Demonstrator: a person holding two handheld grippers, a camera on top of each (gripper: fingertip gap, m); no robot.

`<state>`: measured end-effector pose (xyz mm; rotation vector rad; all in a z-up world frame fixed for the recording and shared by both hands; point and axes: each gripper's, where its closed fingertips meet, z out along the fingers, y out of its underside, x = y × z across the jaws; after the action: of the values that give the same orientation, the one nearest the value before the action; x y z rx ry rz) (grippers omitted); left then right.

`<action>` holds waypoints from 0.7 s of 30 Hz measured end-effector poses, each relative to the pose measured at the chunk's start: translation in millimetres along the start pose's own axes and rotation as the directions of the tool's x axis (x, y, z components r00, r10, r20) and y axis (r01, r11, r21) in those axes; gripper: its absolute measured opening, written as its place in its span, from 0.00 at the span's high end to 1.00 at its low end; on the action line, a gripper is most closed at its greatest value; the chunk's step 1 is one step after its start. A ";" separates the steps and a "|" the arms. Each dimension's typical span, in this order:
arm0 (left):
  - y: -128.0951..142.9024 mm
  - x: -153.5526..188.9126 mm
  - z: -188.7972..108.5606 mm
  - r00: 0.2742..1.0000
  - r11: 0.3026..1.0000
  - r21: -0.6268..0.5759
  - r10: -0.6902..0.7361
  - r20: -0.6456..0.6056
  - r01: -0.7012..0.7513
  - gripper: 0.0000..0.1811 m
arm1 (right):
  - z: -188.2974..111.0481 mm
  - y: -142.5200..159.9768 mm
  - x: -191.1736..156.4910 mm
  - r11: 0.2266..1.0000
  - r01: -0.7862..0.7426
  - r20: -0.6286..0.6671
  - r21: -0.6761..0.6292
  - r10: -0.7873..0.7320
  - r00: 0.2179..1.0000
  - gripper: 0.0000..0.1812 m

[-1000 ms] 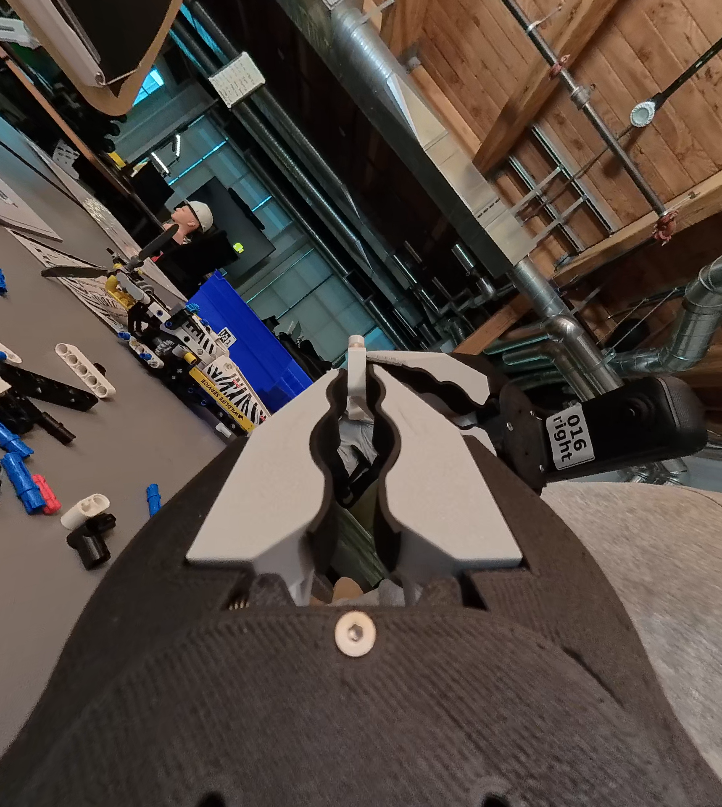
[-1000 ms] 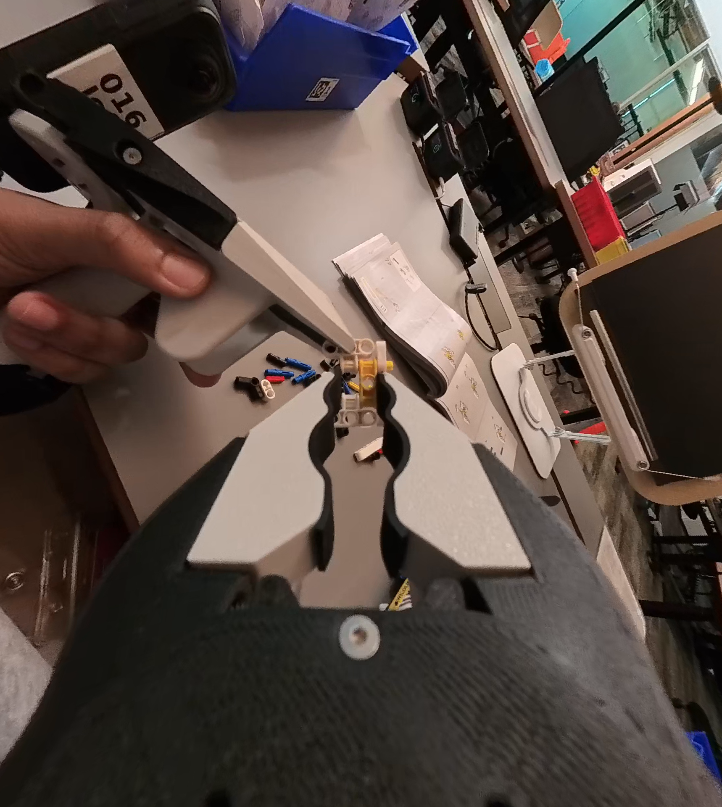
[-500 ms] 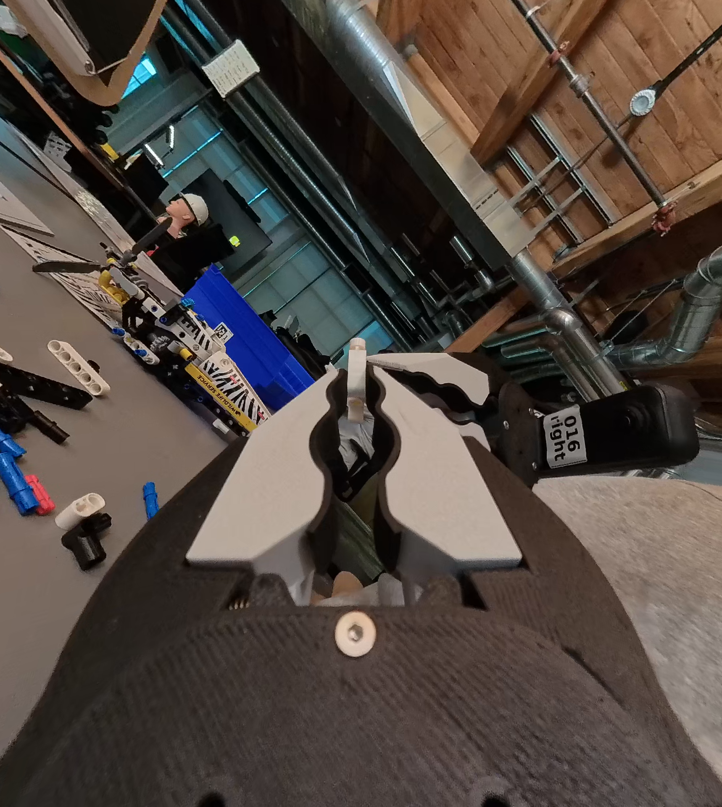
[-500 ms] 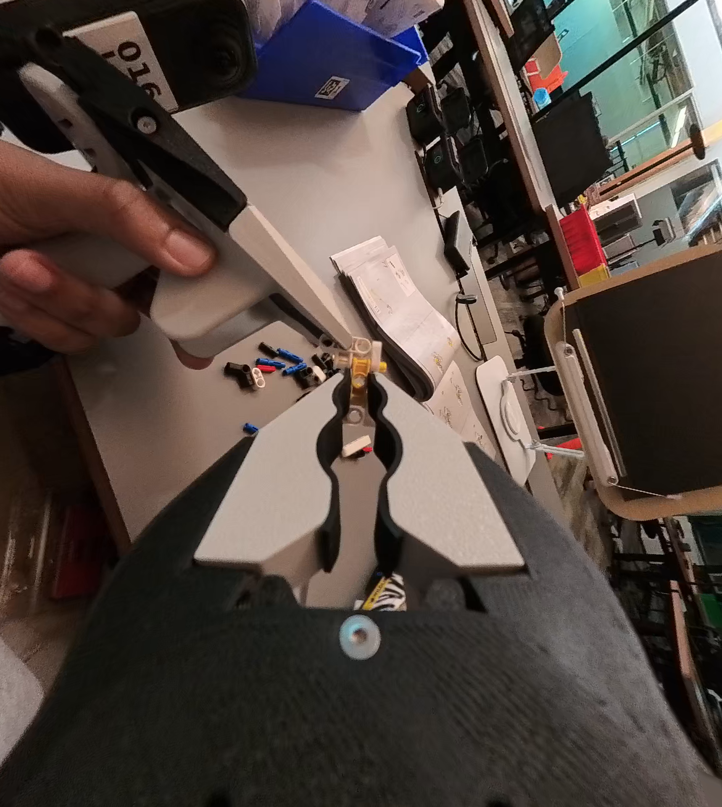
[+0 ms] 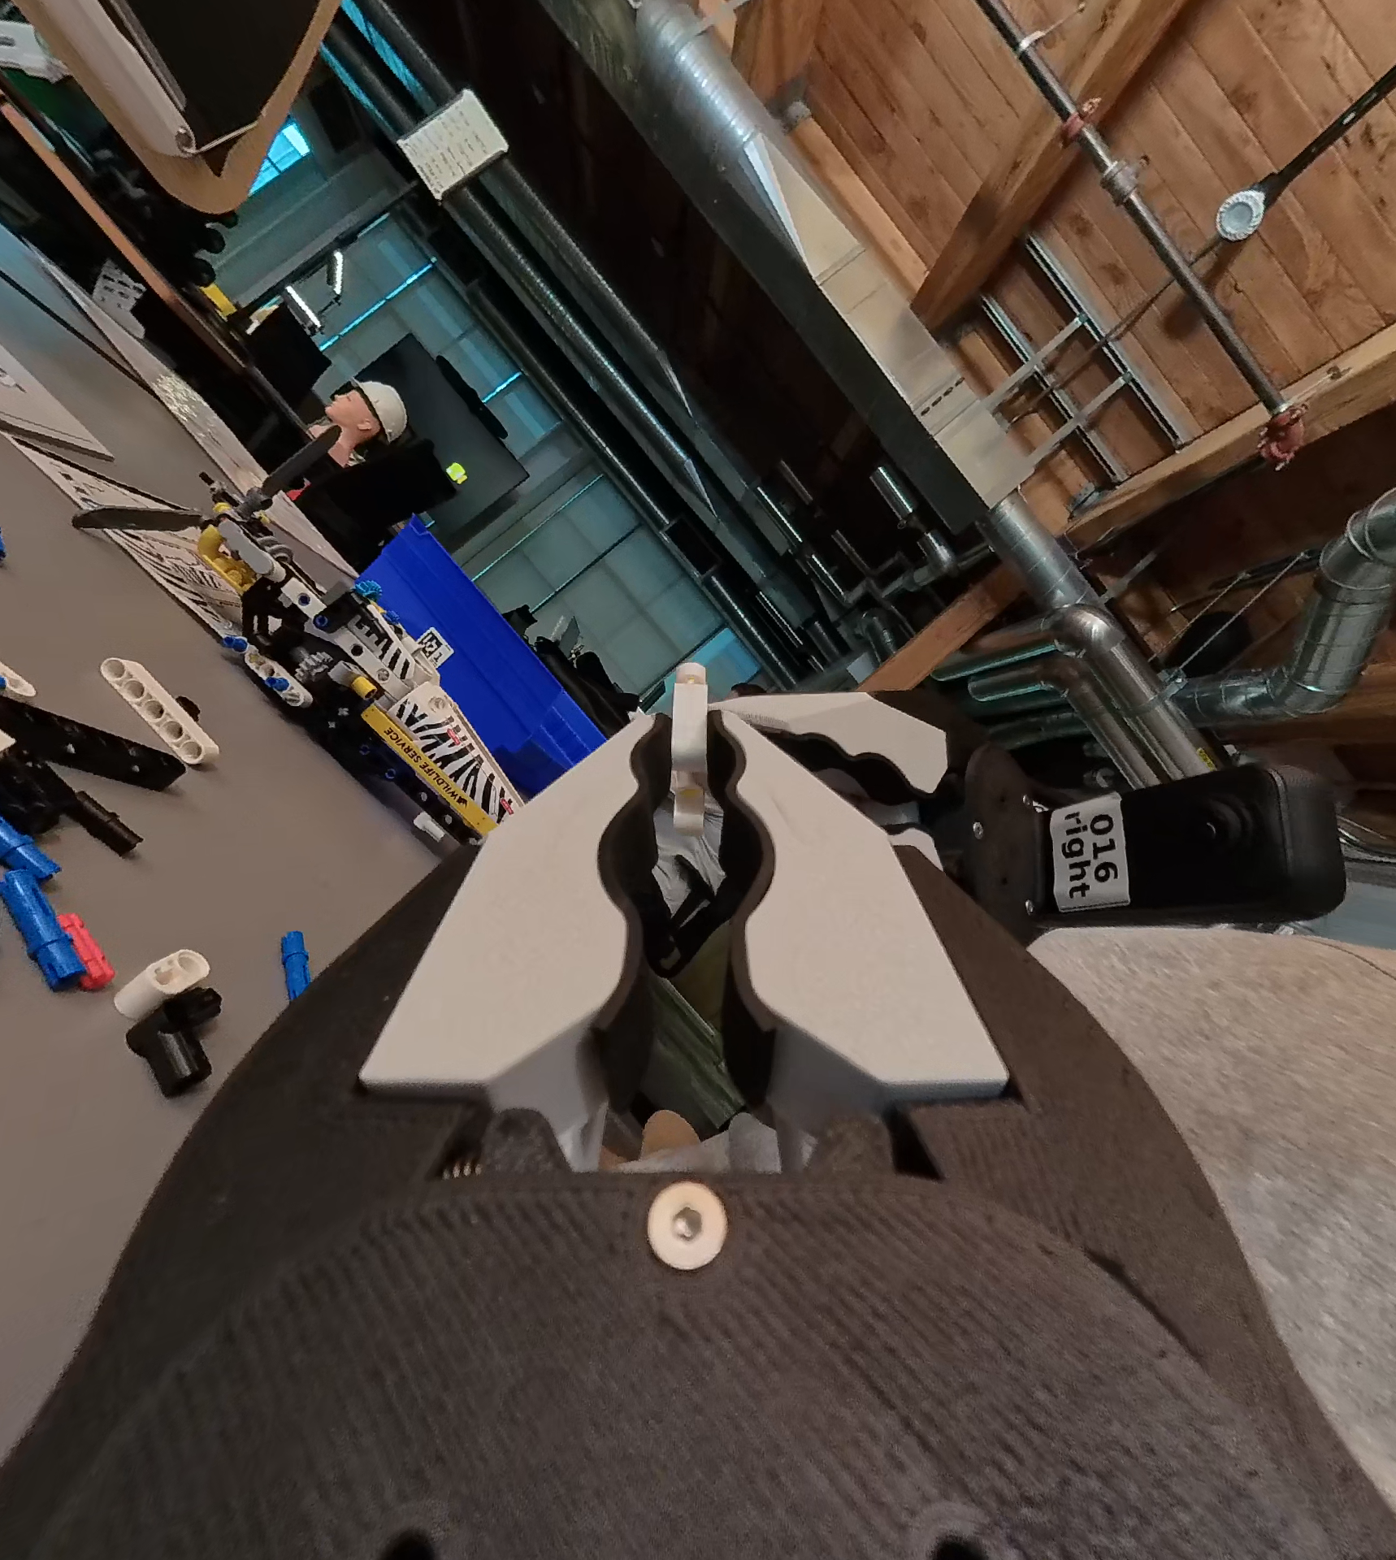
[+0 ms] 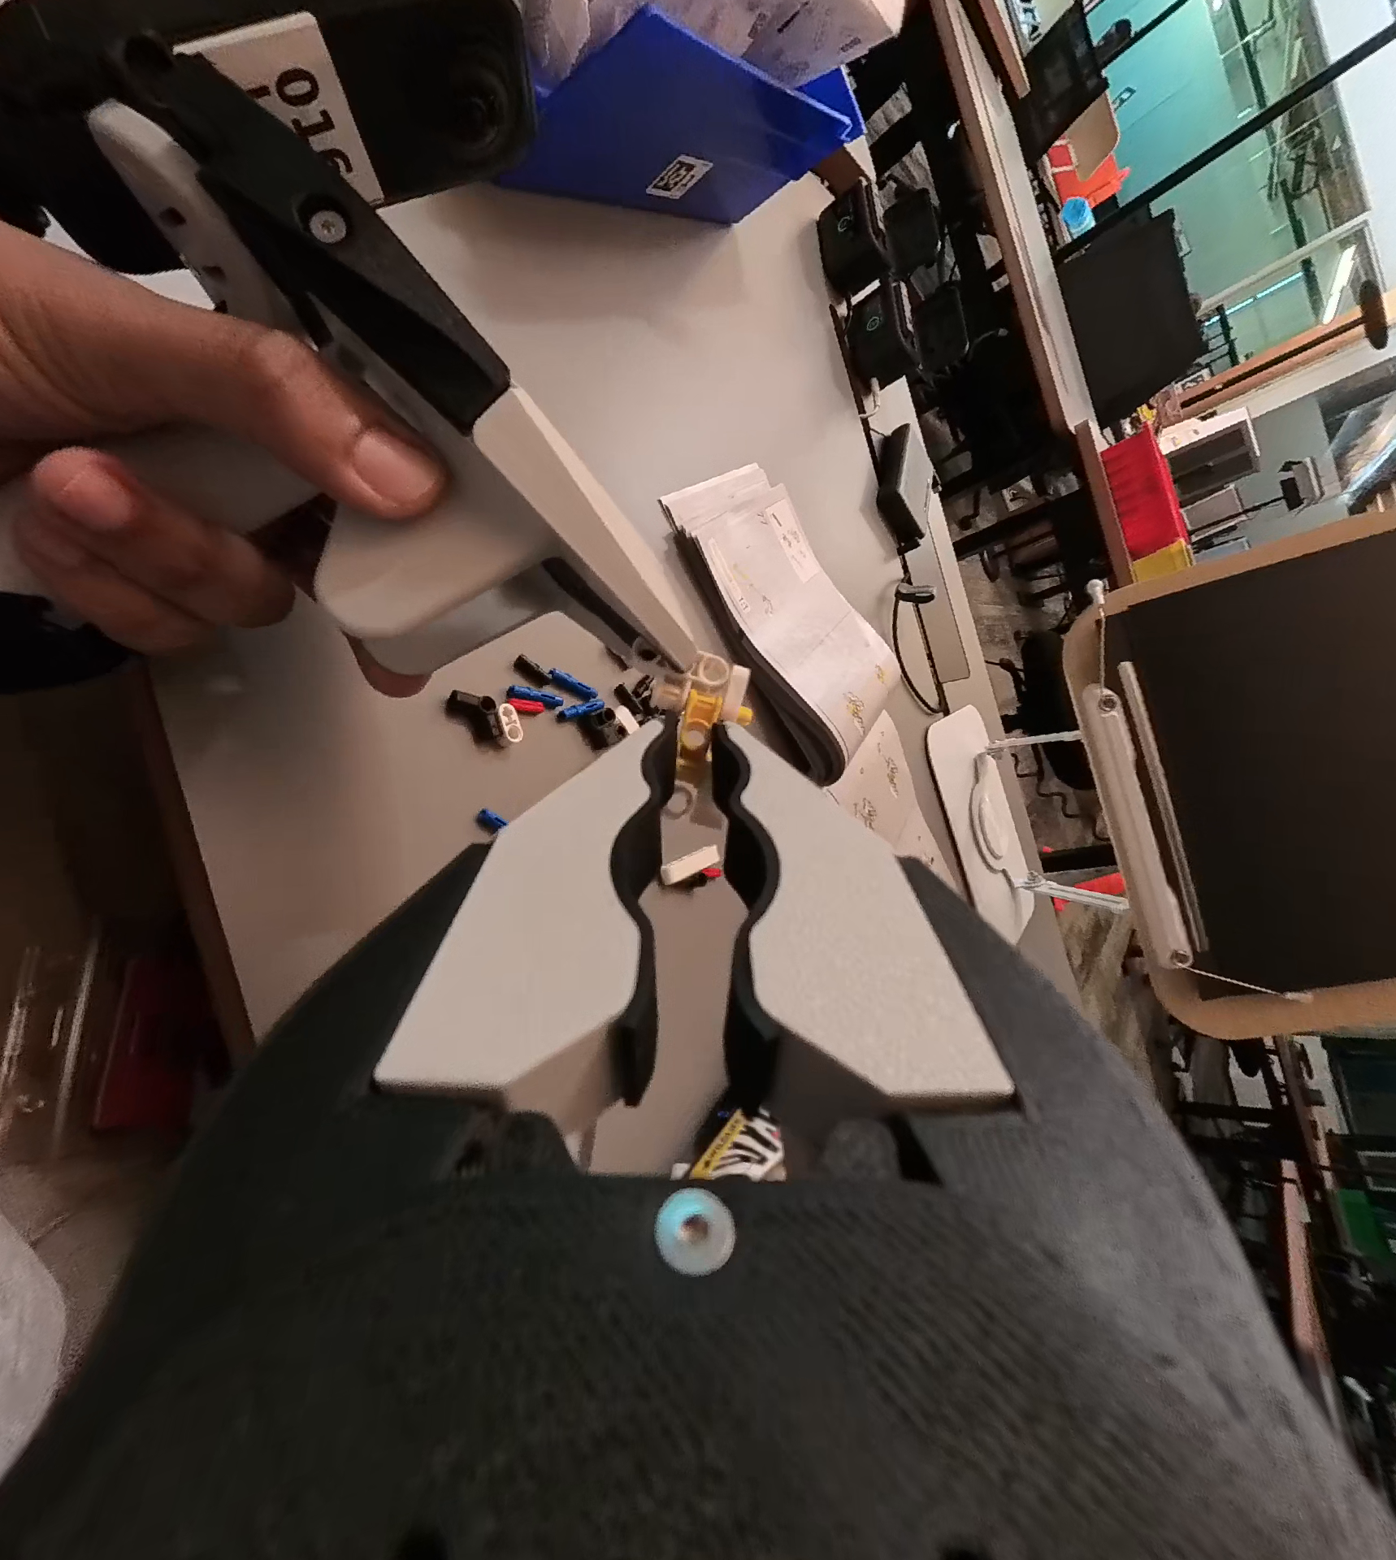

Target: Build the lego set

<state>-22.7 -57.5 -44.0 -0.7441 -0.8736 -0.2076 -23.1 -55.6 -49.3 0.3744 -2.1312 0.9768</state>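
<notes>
Grey tabletop (image 6: 635, 354) under a workshop ceiling of timber and silver ducting (image 5: 1353, 574), with loose Technic bits scattered about — blue pins (image 5: 28, 920), a white beam (image 5: 158, 699), black connectors (image 5: 171, 1034). The half-built helicopter (image 5: 340, 658) (zebra-striped panels, rotor on top) sits just in front of a blue bin (image 5: 492, 658), and the instruction booklet (image 6: 787, 625) lies open further along the table.

Both claws are up off the table and meet at a small sub-assembly. The right gripper (image 6: 693, 743) is clenched on a yellow connector (image 6: 696, 733) that carries white cross pieces (image 6: 716, 675) on top. The left gripper (image 5: 688, 734) is clamped too, nipping a thin white piece (image 5: 688, 760) edge-on between its tips; in the right wrist view its tip sits right against those white pieces.

My read: this is the mating step, one small part being pressed onto another in mid-air, before it goes onto the helicopter. Whether it's fully seated I can't tell — the joint is tiny. Next move needs a straight push along the pin axis while the right holds firm, then a look at the booklet for where it goes.
</notes>
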 end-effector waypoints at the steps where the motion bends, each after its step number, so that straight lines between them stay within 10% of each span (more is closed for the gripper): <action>1: 0.0 -0.3 0.0 1.000 1.000 0.000 -0.001 0.001 0.001 0.97 | 0.0 0.1 -0.4 1.000 0.010 0.000 -0.003 -0.010 1.000 0.97; 21: -5.4 1.9 -2.3 1.000 1.000 0.026 -0.015 -0.021 0.015 0.97 | -4.4 -8.7 0.6 0.975 -0.190 0.056 0.115 0.185 0.981 0.80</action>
<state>-22.5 -62.7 -40.7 -0.7096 -0.8610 -0.2163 -16.6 -58.1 -42.4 0.2583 -2.1845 1.2188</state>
